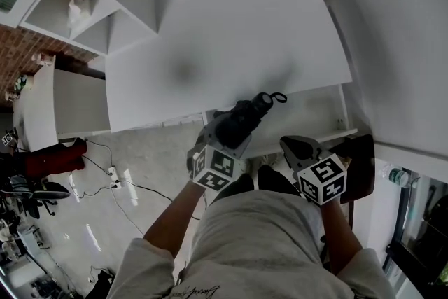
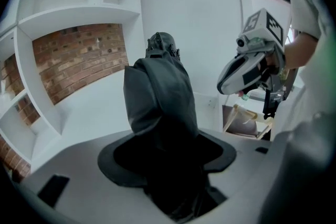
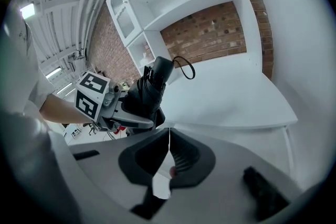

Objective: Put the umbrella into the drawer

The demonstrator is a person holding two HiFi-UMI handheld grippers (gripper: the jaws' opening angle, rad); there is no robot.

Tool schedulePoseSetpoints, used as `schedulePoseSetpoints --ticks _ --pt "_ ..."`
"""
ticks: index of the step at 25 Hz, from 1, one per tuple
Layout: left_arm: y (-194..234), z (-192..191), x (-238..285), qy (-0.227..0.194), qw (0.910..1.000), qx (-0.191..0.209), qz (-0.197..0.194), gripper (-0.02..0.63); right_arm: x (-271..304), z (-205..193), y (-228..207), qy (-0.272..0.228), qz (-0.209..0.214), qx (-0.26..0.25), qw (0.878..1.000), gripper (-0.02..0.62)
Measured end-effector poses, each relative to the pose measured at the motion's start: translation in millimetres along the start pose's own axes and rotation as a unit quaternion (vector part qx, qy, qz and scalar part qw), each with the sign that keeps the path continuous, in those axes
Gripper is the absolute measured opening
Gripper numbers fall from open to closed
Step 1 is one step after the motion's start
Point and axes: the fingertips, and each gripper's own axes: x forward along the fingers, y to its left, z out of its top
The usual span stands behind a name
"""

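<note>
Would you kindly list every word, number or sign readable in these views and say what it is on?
No text reads clearly.
Left cube, right cube: black square marker patterns, no letters.
Shirt hem: a cursive print, too small to read.
Umbrella: no print visible.

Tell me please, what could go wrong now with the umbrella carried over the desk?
1. The strap loop at the far end of the umbrella hangs loose and could snag on the desk edge.
2. The left hand-held gripper grips the umbrella near one end only, so it might tilt or slip.
</note>
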Motion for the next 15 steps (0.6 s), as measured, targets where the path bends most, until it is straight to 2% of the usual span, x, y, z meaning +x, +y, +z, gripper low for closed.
schedulePoseSetpoints --ticks 11,15 --pt "-6.5 -20.8 43.3 0.038 0.9984 0.029 -0.030 0.282 10.6 -8.9 -16.1 0.017 -0.001 0.006 1.000 0.029" --pt "-9.8 -29.7 56.2 0.051 0.9973 0.027 -0.046 0.282 15.6 -14.3 -22.1 0.025 -0.005 0.008 1.000 0.028"
